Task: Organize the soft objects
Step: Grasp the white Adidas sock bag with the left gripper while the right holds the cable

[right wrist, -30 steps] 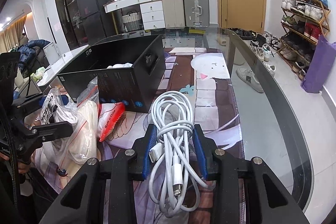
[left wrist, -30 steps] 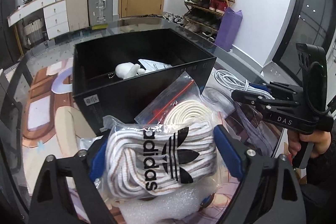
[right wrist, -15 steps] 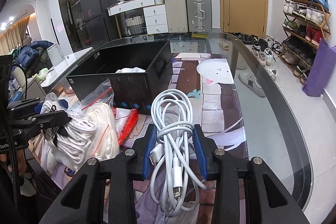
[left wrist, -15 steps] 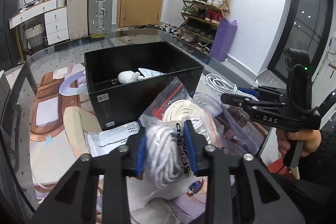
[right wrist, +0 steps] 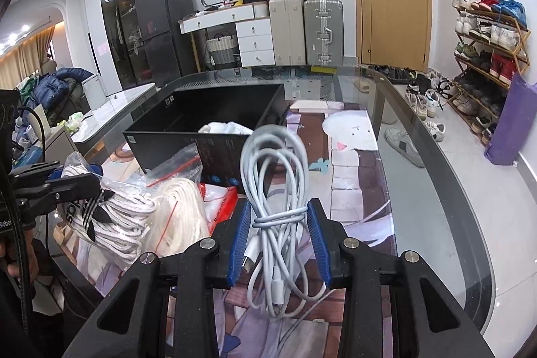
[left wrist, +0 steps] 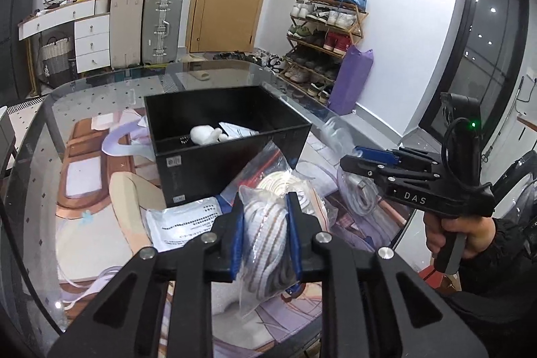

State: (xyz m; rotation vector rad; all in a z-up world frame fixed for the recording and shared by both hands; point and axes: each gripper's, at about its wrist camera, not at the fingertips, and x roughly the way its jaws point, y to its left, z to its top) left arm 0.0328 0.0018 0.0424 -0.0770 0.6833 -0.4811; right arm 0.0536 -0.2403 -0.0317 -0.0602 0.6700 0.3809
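My left gripper (left wrist: pixel 265 232) is clamped tight on a clear plastic bag of white-and-brown striped laces (left wrist: pixel 266 240), the blue pads squeezing the bundle narrow; a second ago those jaws stood wide around the same bag with its black trefoil logo facing up. The bag now hangs clear of the glass table (left wrist: pixel 40 156), lifted from where it lay, and the white printed paper packet (left wrist: pixel 183 223) that it partly covered shows beside the open black rectangular box (left wrist: pixel 208 170). Behind my left pads lies a zip bag of coiled cream rope (left wrist: pixel 285 183), resting against the box's near wall. Inside the box sit a small white plush shape (left wrist: pixel 204 135) and a white leaflet (left wrist: pixel 238 131).

My right gripper (right wrist: pixel 278 244) pinches a bundled white charging cable (right wrist: pixel 275 190) between its blue pads, the grip as it was a second ago; the cable's loops now stand up off the table rather than trailing across the printed mat (right wrist: pixel 352 176), its plugs dangling below the pads. Seen from the left wrist, my right hand (left wrist: pixel 459 237) holds that gripper's handle just right of the box, the cable blurred beneath it.
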